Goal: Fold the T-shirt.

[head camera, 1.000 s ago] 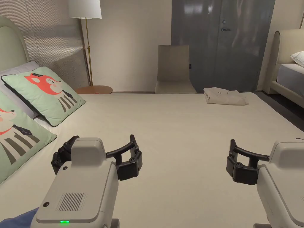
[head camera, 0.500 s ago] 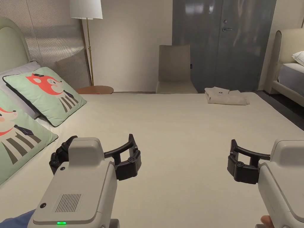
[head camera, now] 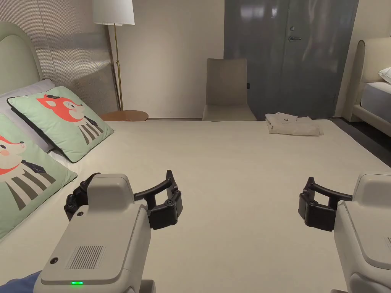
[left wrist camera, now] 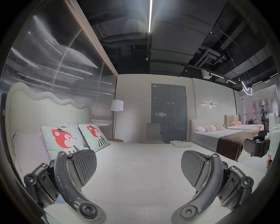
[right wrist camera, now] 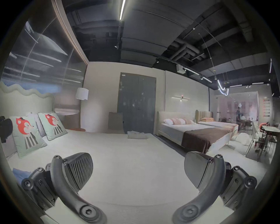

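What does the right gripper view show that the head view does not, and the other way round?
Right gripper view: the ceiling with its light strip, the brown blanket on the next bed, and the right hand-held gripper, jaws apart. Head view: the green light on the left hand-held gripper. Both: the folded garment at the far edge of the near bed, fox pillows, lamp, grey door.

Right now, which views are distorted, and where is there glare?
Head view: straight lines, sharp, soft glare on the grey door. Left gripper view: fisheye bending, dark vignette, flare from the ceiling light strip. Right gripper view: same bending; reflections streak the glossy wall panel.
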